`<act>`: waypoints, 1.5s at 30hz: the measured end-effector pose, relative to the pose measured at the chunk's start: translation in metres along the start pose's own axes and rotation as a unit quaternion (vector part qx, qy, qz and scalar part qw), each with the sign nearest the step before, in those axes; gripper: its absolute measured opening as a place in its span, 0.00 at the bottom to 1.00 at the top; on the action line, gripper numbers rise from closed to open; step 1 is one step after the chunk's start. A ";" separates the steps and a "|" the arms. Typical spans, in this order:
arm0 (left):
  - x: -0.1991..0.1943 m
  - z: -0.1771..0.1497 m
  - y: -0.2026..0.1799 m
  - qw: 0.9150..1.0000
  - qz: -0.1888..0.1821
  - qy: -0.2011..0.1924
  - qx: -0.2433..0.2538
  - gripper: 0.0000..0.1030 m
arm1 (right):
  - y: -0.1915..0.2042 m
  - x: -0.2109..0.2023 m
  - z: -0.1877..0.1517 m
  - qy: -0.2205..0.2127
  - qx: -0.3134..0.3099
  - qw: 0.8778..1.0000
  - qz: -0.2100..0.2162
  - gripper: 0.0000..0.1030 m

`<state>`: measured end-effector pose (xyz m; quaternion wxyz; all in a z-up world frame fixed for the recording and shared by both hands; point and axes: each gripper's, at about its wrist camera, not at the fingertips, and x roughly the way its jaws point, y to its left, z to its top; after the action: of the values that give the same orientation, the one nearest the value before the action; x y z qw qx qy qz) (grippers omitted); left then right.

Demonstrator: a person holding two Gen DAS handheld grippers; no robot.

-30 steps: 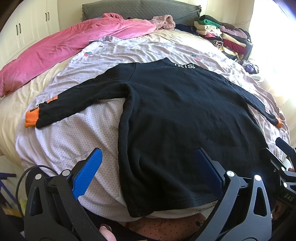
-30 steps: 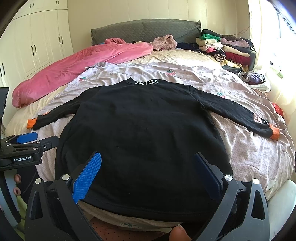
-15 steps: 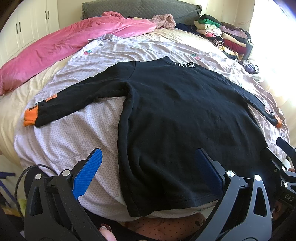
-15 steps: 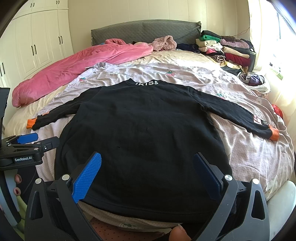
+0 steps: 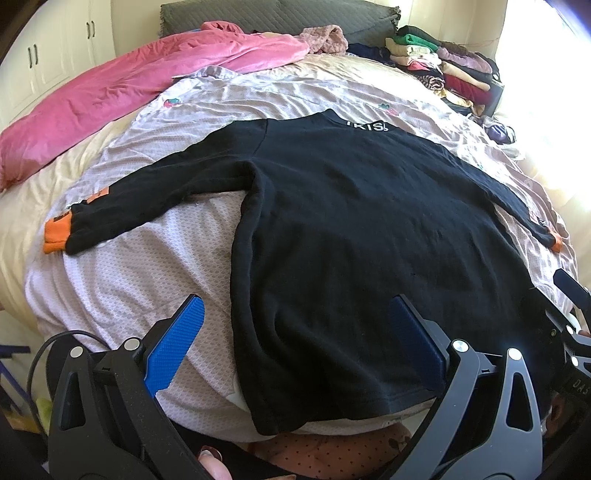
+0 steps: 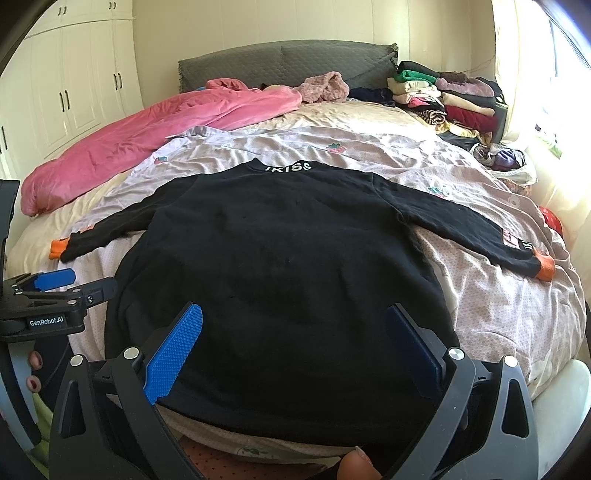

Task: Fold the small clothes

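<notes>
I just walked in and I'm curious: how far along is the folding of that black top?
Done: the black sweater lies spread flat on the bed, both sleeves out. In hand: nothing; the left gripper and right gripper are open near its hem. Left: every fold. A stack of folded clothes sits by the headboard.

- Large bed (image 6: 517,332) under pale lilac dotted sheet, fills most of both views
- Grey quilted padded headboard (image 6: 288,61) against plain cream wall (image 6: 258,22)
- Cream panelled wardrobe doors (image 6: 74,92) with dark bar handles, left side
- Crumpled pink duvet (image 6: 147,144) along left edge of bed
- Stack of folded clothes in mixed colours (image 6: 447,96), far right corner near headboard
- Bright window (image 6: 554,85) at right, strong daylight, overexposed
</notes>
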<state>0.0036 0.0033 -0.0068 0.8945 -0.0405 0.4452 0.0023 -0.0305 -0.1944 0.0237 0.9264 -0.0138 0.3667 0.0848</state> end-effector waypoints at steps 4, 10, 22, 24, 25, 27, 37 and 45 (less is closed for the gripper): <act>0.003 0.001 -0.001 1.000 -0.002 0.001 0.004 0.91 | -0.001 0.001 0.001 -0.001 0.001 1.000 -0.004 0.96; 0.009 0.006 -0.007 1.000 -0.006 0.003 0.013 0.91 | -0.005 0.007 0.006 0.006 0.001 1.000 -0.010 0.96; 0.023 0.042 -0.022 1.000 -0.020 -0.002 0.015 0.91 | -0.034 0.020 0.037 0.005 0.010 1.000 -0.027 0.96; 0.028 0.051 -0.026 1.000 -0.019 0.004 0.013 0.91 | -0.042 0.024 0.043 0.006 0.016 0.999 -0.029 0.96; 0.028 0.054 -0.028 1.000 -0.020 0.004 0.013 0.91 | -0.046 0.026 0.046 0.005 0.020 0.999 -0.030 0.96; 0.031 0.062 -0.032 1.000 -0.018 0.002 0.014 0.91 | -0.054 0.030 0.051 0.007 0.025 0.999 -0.029 0.96; 0.049 0.094 -0.058 0.999 -0.025 0.010 0.030 0.91 | -0.084 0.041 0.083 -0.005 0.051 0.998 -0.039 0.96; 0.056 0.122 -0.078 0.999 -0.036 0.000 0.037 0.91 | -0.111 0.046 0.111 -0.020 0.073 0.995 -0.068 0.96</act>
<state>0.1374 -0.0674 0.0272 0.8948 -0.0236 0.4433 -0.0464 0.0968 -0.2874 0.0695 0.9358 0.0309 0.3512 -0.0050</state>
